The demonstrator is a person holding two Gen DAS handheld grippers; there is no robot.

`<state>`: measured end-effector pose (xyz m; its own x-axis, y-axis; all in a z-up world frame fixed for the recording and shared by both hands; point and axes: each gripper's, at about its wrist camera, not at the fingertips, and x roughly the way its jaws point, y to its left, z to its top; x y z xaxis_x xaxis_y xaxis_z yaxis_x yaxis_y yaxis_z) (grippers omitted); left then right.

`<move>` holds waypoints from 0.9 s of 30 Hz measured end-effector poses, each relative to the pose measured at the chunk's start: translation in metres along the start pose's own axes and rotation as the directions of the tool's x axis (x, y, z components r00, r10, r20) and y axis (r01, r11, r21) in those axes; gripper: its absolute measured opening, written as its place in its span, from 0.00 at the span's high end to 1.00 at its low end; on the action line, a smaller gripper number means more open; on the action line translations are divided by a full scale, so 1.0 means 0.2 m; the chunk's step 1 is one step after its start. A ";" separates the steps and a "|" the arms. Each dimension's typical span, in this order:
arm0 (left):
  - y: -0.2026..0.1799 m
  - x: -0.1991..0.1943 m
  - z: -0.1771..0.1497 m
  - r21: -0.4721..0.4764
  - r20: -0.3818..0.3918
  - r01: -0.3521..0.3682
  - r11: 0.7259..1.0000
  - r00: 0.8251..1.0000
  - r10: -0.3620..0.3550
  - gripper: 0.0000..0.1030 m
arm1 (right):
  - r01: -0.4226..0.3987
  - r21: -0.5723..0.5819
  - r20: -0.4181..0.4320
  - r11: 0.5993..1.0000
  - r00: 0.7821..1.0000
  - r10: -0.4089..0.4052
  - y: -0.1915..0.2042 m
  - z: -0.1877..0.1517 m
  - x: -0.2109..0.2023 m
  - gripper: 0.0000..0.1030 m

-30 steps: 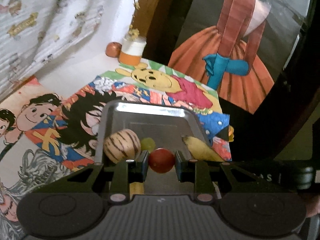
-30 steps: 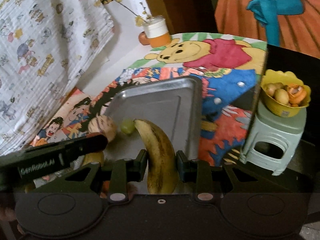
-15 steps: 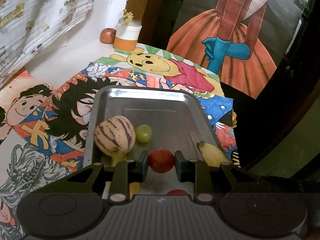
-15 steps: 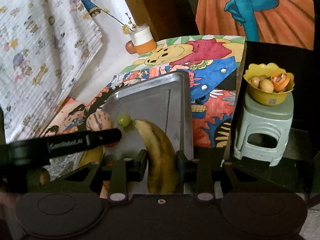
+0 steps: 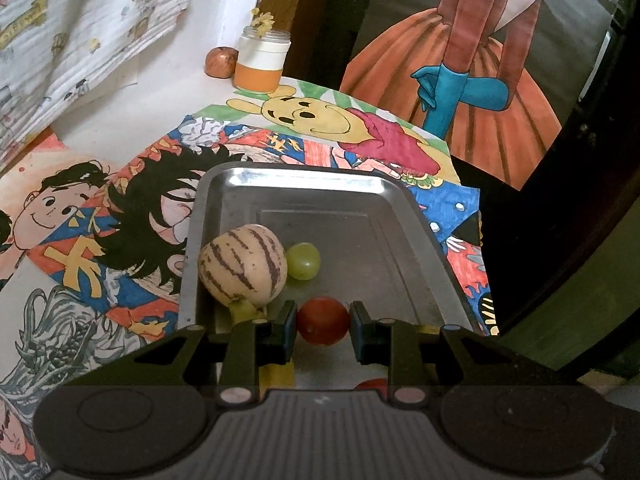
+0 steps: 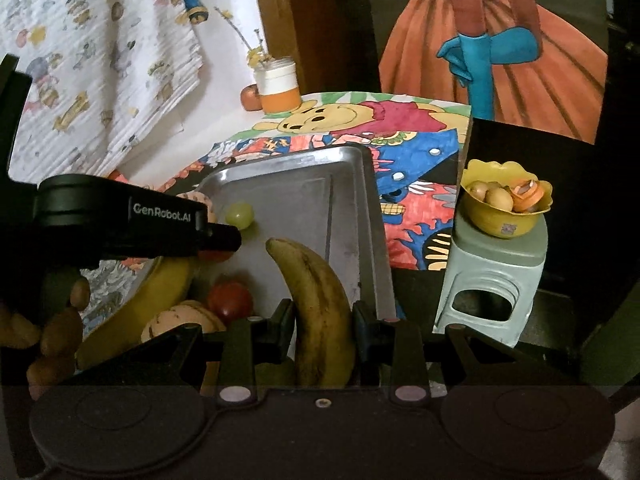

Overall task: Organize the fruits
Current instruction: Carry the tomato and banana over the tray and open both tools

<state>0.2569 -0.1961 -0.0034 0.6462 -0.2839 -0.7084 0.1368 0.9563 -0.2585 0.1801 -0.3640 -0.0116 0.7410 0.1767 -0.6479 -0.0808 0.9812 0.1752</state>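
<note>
- The left gripper (image 5: 323, 322) was clamped on a red tomato (image 5: 322, 320), both pads touching its sides, above the near end of the metal tray (image 5: 304, 174).
- The right gripper (image 6: 323, 322) was clamped on a brown-spotted banana (image 6: 316, 312), gripped across its lower body with the tip pointing up and away.
- Judged step: carrying both fruits clear of the tray toward their sorted places; the destination was not identifiable in either view.
- Recommended practice: grip on the tomato was best kept light, since the skin would likely split under pressure; the banana was best held near its middle so that it would not pivot between the pads.
- The striped melon (image 5: 243, 266) and the green grape (image 5: 304, 261) lay on the tray, just beside each other; the carried fruit should clear them.
- Pose: in the right wrist view, the left gripper reached in from the left, roughly level, over the tray's near left part.
- The right gripper pointed forward over the tray's near right edge, with a yellow bowl (image 6: 505, 224) on a stool (image 6: 492, 280) well apart to its right.
</note>
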 end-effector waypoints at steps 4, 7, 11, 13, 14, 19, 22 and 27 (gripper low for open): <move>0.00 0.00 0.00 -0.005 0.001 0.001 1.000 1.000 -0.001 0.70 | 0.003 0.006 0.004 1.000 1.000 -0.003 0.00 -0.01 0.00 0.67; 0.00 0.00 0.00 -0.004 0.001 0.001 1.000 1.000 -0.001 0.70 | 0.005 0.005 0.003 1.000 1.000 -0.005 0.00 -0.01 0.00 0.67; 0.01 0.00 0.00 -0.006 0.000 0.002 1.000 1.000 -0.002 0.69 | 0.015 0.001 0.008 1.000 1.000 -0.015 0.01 -0.02 0.00 0.68; 0.01 0.00 0.00 -0.005 0.000 0.003 1.000 1.000 -0.003 0.69 | 0.014 0.002 0.008 1.000 1.000 -0.014 0.01 -0.02 0.00 0.67; 0.01 0.00 0.00 -0.007 0.000 0.003 1.000 1.000 -0.003 0.69 | 0.013 0.002 0.009 1.000 1.000 -0.013 0.01 -0.01 0.00 0.67; 0.01 0.00 0.00 -0.005 0.000 0.007 1.000 1.000 -0.007 0.69 | 0.010 0.007 0.023 1.000 1.000 -0.010 0.01 -0.02 -0.01 0.61; 0.01 -0.01 0.00 -0.006 -0.001 0.011 1.000 1.000 -0.011 0.68 | 0.013 0.003 0.037 1.000 0.999 -0.013 0.01 -0.02 -0.03 0.58; -0.01 -0.04 0.01 0.000 0.011 0.012 1.000 1.000 -0.012 0.67 | 0.012 -0.007 0.067 1.000 0.998 -0.011 0.03 -0.01 -0.07 0.52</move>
<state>0.2523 -0.1948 0.0036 0.6526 -0.2949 -0.6980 0.1449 0.9527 -0.2670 0.1672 -0.3595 -0.0035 0.7849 0.1601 -0.5986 -0.0768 0.9837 0.1625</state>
